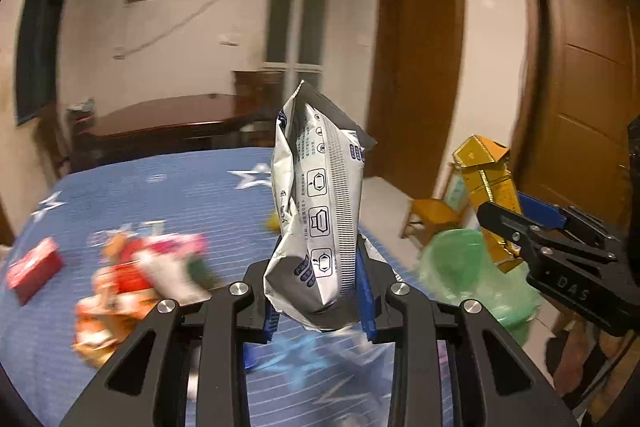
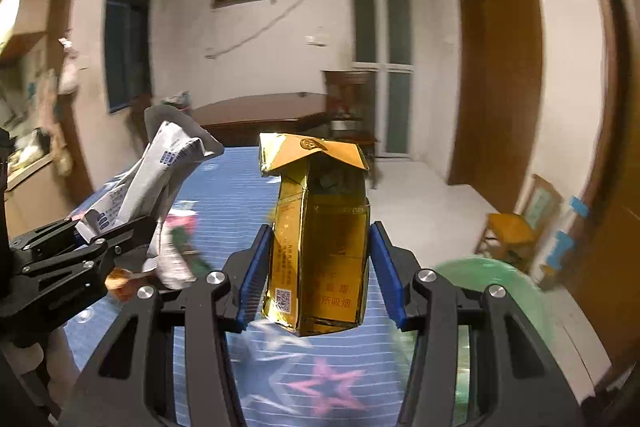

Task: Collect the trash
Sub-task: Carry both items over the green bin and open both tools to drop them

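My left gripper (image 1: 320,299) is shut on a crumpled silver-white wrapper (image 1: 316,211) that stands upright between its blue pads, lifted above the blue star-patterned cloth (image 1: 160,187). My right gripper (image 2: 320,279) is shut on a gold cigarette pack (image 2: 320,247) with its lid flipped open. Each gripper shows in the other's view: the right gripper (image 1: 508,239) with the gold pack (image 1: 488,179) at right, the left gripper (image 2: 108,243) with the wrapper (image 2: 160,163) at left. A green trash bag (image 1: 468,271) lies below the right gripper, also blurred as the green bag (image 2: 492,279) at lower right.
More trash lies on the cloth: a red box (image 1: 34,267) and a blurred heap of orange, red and pink wrappers (image 1: 136,275). A dark wooden table (image 1: 168,119) stands behind. A small yellow stool (image 2: 508,231) and brown doors (image 1: 584,99) are at right.
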### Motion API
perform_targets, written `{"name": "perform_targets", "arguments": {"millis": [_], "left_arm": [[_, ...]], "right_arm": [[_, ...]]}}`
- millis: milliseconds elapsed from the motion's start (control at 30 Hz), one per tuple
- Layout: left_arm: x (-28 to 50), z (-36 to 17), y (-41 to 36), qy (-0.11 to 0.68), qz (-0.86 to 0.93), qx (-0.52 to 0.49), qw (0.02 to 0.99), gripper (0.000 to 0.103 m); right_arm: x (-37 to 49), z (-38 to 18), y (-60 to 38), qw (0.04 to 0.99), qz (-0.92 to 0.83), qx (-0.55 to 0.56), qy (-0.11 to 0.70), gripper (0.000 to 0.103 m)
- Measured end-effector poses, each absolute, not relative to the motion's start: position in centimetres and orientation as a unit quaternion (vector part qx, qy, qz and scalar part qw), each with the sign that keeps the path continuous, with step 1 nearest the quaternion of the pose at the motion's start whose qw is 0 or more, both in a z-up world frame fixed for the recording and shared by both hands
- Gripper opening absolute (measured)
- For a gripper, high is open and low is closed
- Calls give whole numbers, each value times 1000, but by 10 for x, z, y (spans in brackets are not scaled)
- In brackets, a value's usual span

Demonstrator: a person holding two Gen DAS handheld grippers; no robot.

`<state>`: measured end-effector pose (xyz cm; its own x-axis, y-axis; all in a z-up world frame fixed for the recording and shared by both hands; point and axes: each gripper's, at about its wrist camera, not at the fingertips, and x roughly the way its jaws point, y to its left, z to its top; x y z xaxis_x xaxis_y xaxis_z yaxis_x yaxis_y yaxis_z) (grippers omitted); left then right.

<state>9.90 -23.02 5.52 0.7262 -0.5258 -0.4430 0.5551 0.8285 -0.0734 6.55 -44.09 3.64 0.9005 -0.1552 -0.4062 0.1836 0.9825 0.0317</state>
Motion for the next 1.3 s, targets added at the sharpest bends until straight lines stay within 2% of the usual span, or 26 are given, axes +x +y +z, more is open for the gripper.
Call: {"name": "perform_targets", "arguments": {"millis": [233, 567, 800, 1133, 1200, 1300], "left_arm": [[112, 47, -331, 259, -364, 52, 893, 32], [151, -10, -465, 340, -418, 93, 837, 32], [172, -59, -508, 387, -427, 113, 809, 32], [194, -98, -534, 408, -426, 121, 799, 33], [199, -101, -533, 408, -423, 124, 800, 38], [189, -97, -528, 405, -420, 122, 802, 48]], "right_arm": [[61, 30, -519, 956, -148, 64, 244, 47], [61, -17, -600, 920, -182, 117, 328, 47], [66, -59, -626, 896, -178, 155, 377, 47], [67, -71, -638, 891, -176, 170, 382, 50], [67, -72, -645, 892, -175, 179, 377, 50], [65, -71, -651, 893, -176, 186, 370, 58]]}}
